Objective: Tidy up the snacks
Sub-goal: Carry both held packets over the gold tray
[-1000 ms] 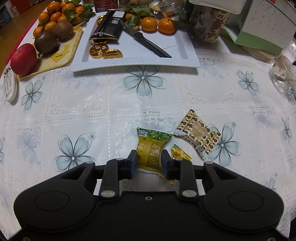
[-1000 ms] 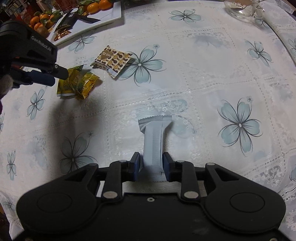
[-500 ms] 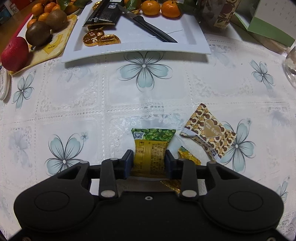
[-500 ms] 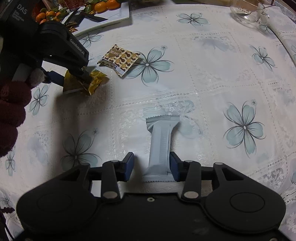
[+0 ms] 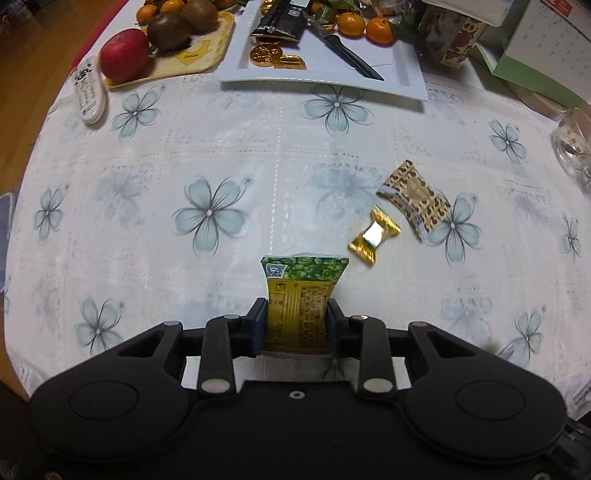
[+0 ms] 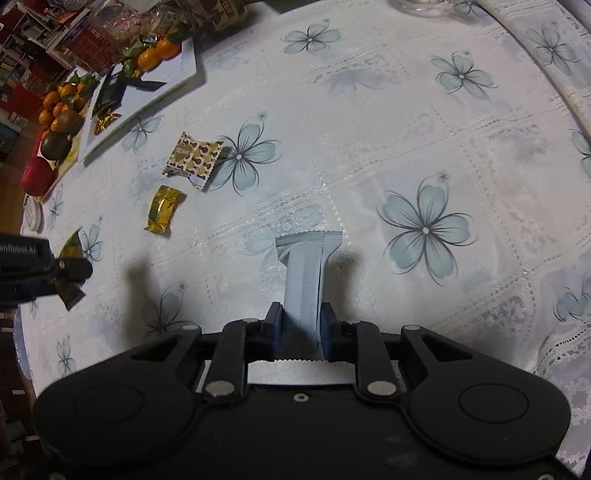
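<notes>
My left gripper point(image 5: 295, 314) is shut on a green and yellow snack packet point(image 5: 301, 291) and holds it above the tablecloth; it also shows at the left edge of the right wrist view point(image 6: 70, 271). My right gripper point(image 6: 301, 319) is shut on a pale grey snack bar point(image 6: 306, 269), lifted off the cloth. A gold-wrapped candy point(image 5: 373, 235) point(image 6: 162, 210) and a brown patterned packet point(image 5: 415, 199) point(image 6: 194, 158) lie on the cloth between the grippers and the white tray point(image 5: 406, 74) point(image 6: 177, 74).
The white tray holds gold coins point(image 5: 275, 57), a black packet point(image 5: 282, 20), a knife point(image 5: 347, 51) and tangerines point(image 5: 365, 27). A yellow board with an apple point(image 5: 123, 55) and kiwis stands left of it. A remote point(image 5: 88, 90), a jar point(image 5: 454, 33), a calendar and a glass point(image 5: 574, 140) line the edges.
My left gripper has lifted and pulled back to the left with the green packet, uncovering the gold candy. My right gripper closed on the grey bar and raised it.
</notes>
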